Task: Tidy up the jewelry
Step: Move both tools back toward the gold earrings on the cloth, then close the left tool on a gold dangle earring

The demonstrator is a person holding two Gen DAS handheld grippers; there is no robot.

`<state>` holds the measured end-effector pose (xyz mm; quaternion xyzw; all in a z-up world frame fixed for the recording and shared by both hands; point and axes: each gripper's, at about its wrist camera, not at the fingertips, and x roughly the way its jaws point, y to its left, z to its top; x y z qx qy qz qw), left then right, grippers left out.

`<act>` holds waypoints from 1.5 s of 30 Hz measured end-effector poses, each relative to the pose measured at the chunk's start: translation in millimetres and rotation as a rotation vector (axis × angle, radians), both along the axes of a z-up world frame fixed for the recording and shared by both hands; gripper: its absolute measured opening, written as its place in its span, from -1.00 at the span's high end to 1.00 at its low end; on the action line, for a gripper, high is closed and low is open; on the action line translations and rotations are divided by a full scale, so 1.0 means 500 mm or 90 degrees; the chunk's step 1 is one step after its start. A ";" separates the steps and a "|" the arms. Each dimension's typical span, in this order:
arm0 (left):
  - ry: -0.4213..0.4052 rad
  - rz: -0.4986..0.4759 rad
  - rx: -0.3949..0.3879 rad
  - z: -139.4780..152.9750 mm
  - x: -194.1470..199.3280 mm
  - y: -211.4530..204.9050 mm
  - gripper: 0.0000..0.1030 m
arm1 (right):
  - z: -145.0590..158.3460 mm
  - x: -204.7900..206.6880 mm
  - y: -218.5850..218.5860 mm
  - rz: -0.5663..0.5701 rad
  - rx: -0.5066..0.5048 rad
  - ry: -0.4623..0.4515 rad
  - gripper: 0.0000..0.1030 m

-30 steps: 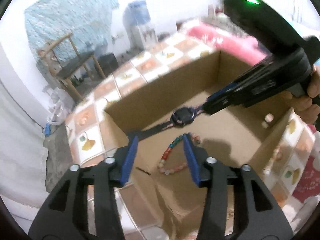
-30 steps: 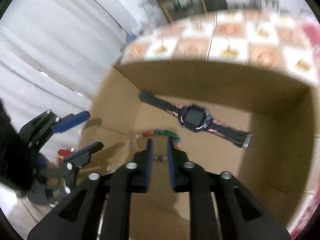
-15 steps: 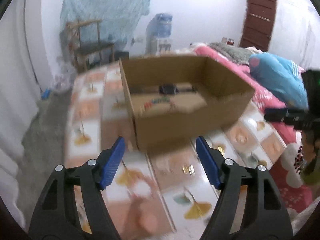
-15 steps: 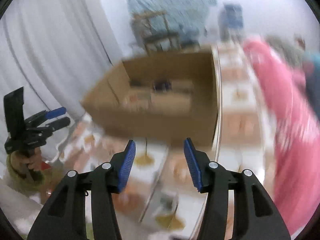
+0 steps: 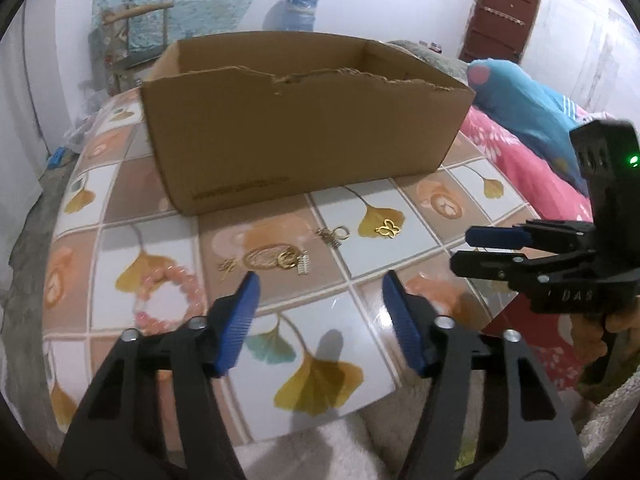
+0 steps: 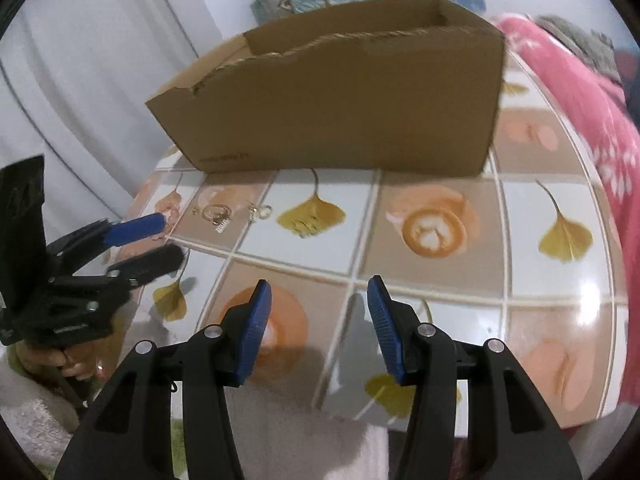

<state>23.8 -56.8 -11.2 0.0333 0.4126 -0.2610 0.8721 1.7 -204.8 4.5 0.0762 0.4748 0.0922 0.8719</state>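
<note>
Both grippers have pulled back out of the open brown cardboard box (image 5: 304,128) and now hang low over the table edge in front of it; a second ago both were inside it, over a dark watch and a multicolour bead bracelet. Reading: those two pieces look dropped off, and the next pick comes from the loose jewelry in front of the box.

Left gripper (image 5: 318,292): nothing between the blue pads, jaws closing. Right gripper (image 6: 318,300): released, empty, jaws parted further than a second ago.

Task things, all on the tiled ginkgo-print tabletop (image 5: 400,248) in front of the box:
- pink bead bracelet (image 5: 166,300), front-left of the box, nearest the left gripper
- tangle of gold chain and small charms (image 5: 276,260), in front of the box
- small silver ring-and-clasp piece (image 5: 334,236), beside the tangle
- gold butterfly charm (image 5: 387,229), right of that

View differences: the left wrist view shows the pink bracelet and butterfly charm clearly; in the right wrist view the bracelet is mostly hidden behind the left gripper, and the butterfly cannot be made out. Neither view shows the box floor now, so the watch and bead bracelet cannot be confirmed inside.
</note>
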 end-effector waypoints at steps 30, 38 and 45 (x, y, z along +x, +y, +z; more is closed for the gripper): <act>0.066 -0.064 0.034 -0.040 0.069 -0.025 0.69 | -0.009 0.102 0.050 0.035 0.036 0.006 0.33; 0.057 -0.070 0.049 -0.036 0.072 -0.027 0.70 | -0.009 0.099 0.067 0.046 0.037 0.015 0.41; 0.053 -0.063 0.065 -0.038 0.078 -0.031 0.92 | -0.001 0.087 0.069 0.042 0.037 0.003 0.41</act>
